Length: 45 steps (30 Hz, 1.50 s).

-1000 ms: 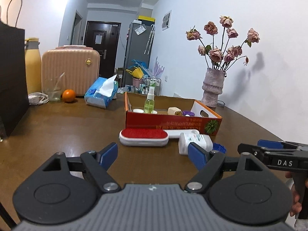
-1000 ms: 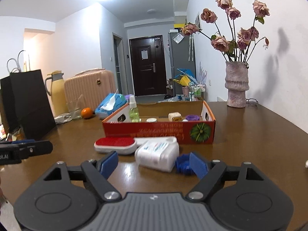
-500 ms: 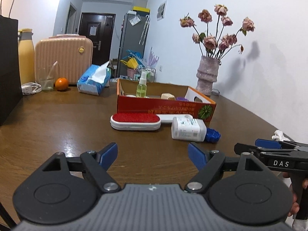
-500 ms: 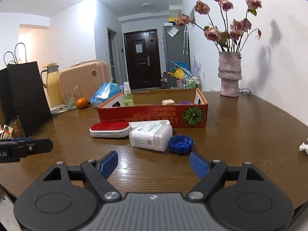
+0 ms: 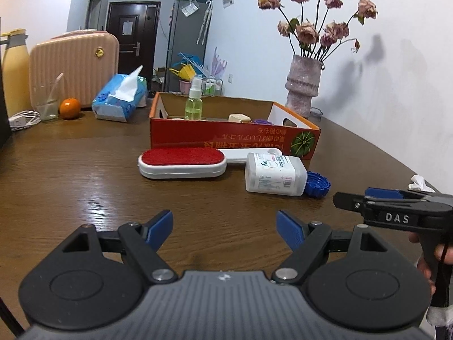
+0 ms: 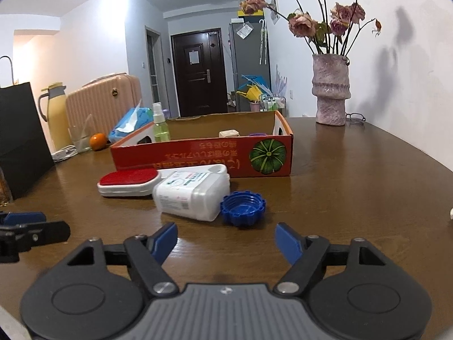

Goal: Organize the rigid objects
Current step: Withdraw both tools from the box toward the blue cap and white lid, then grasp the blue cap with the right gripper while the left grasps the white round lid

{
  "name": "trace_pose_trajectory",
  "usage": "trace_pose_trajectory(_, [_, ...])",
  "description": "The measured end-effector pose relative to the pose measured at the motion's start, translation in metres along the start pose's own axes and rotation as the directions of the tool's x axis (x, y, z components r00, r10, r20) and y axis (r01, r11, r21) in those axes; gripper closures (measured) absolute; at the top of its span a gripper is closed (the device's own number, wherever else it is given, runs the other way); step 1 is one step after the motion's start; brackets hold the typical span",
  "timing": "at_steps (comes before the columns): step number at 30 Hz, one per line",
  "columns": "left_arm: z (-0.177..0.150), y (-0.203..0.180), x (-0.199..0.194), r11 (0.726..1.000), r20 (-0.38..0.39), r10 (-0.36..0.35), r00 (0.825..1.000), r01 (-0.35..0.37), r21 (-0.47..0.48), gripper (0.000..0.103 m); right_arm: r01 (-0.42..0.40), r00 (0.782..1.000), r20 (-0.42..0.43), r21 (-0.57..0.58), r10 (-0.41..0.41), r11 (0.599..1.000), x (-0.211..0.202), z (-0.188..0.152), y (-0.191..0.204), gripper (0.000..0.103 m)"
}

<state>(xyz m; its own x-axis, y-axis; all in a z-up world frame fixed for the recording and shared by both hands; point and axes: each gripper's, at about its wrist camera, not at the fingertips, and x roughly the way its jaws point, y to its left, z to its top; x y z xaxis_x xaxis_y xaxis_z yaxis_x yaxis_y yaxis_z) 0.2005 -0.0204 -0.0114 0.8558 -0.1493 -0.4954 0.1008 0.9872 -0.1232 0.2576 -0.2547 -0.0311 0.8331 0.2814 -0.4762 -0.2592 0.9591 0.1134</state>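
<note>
A red and white lint brush (image 5: 182, 163) (image 6: 128, 182) lies flat before an open red cardboard box (image 5: 235, 138) (image 6: 203, 157). Beside the brush a white bottle (image 5: 274, 174) (image 6: 192, 195) lies on its side, its blue cap (image 5: 317, 184) (image 6: 243, 208) loose next to it. Inside the box stand a green spray bottle (image 5: 194, 102) (image 6: 160, 127) and small items. My left gripper (image 5: 225, 229) hangs open over bare table, short of the brush. My right gripper (image 6: 226, 240) sits just short of the cap; its jaws are closing with nothing between them.
On the wooden table (image 5: 70, 175) stand a vase of dried roses (image 6: 331, 90), a tissue pack (image 5: 120, 100), an orange (image 5: 70, 108), a glass (image 5: 46, 104), a pink case (image 5: 73, 65), a yellow jug (image 6: 55, 113) and a black bag (image 6: 22, 138). A crumpled tissue (image 5: 420, 182) lies at right.
Both grippers have drawn back from the box and sunk toward the table, so the brush, bottle and cap now lie farther ahead. The right gripper's fingers stand slightly closer together.
</note>
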Motion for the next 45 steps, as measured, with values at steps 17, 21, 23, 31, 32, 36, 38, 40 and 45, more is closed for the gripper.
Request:
trace_pose_trajectory(17, [0.047, -0.029, 0.09, 0.996, -0.05, -0.065, 0.997, 0.069, 0.064, 0.023, -0.031, 0.991, -0.13, 0.007, 0.031, 1.0, 0.082, 0.022, -0.026, 0.056])
trace_pose_trajectory(21, [0.073, -0.053, 0.114, 0.986, -0.037, -0.129, 0.991, 0.133, 0.103, 0.029, 0.02, 0.992, -0.121, -0.034, -0.024, 0.999, 0.092, 0.028, -0.031, 0.057])
trace_pose_trajectory(23, [0.083, -0.066, 0.13, 0.979, -0.053, -0.165, 0.985, 0.17, 0.108, 0.036, 0.013, 0.992, -0.126, -0.024, -0.016, 1.0, 0.096, 0.031, -0.039, 0.058])
trace_pose_trajectory(31, [0.086, -0.096, 0.197, 0.965, -0.213, -0.183, 0.96, 0.217, 0.148, 0.063, 0.038, 0.991, -0.127, -0.009, -0.039, 0.999, 0.101, 0.036, -0.071, 0.058])
trace_pose_trajectory(32, [0.084, -0.095, 0.2, 0.967, -0.216, -0.162, 0.963, 0.199, 0.161, 0.064, 0.042, 0.991, -0.126, -0.005, -0.042, 0.999, 0.101, 0.036, -0.075, 0.058])
trace_pose_trajectory(36, [0.075, -0.088, 0.198, 0.96, -0.206, -0.102, 0.973, 0.15, 0.237, 0.065, 0.038, 0.992, -0.125, 0.005, -0.037, 0.999, 0.102, 0.038, -0.086, 0.058])
trace_pose_trajectory(38, [0.075, -0.086, 0.198, 0.959, -0.208, -0.095, 0.974, 0.145, 0.243, 0.065, 0.022, 0.992, -0.124, 0.008, -0.021, 1.0, 0.104, 0.039, -0.087, 0.058])
trace_pose_trajectory(40, [0.076, -0.088, 0.199, 0.955, -0.211, -0.108, 0.971, 0.161, 0.25, 0.065, 0.013, 0.992, -0.122, 0.005, -0.013, 1.0, 0.105, 0.04, -0.086, 0.058])
trace_pose_trajectory(45, [0.075, -0.103, 0.212, 0.939, -0.252, -0.129, 0.959, 0.2, 0.28, 0.092, -0.005, 0.992, -0.123, 0.012, 0.007, 1.0, 0.107, 0.041, -0.087, 0.058])
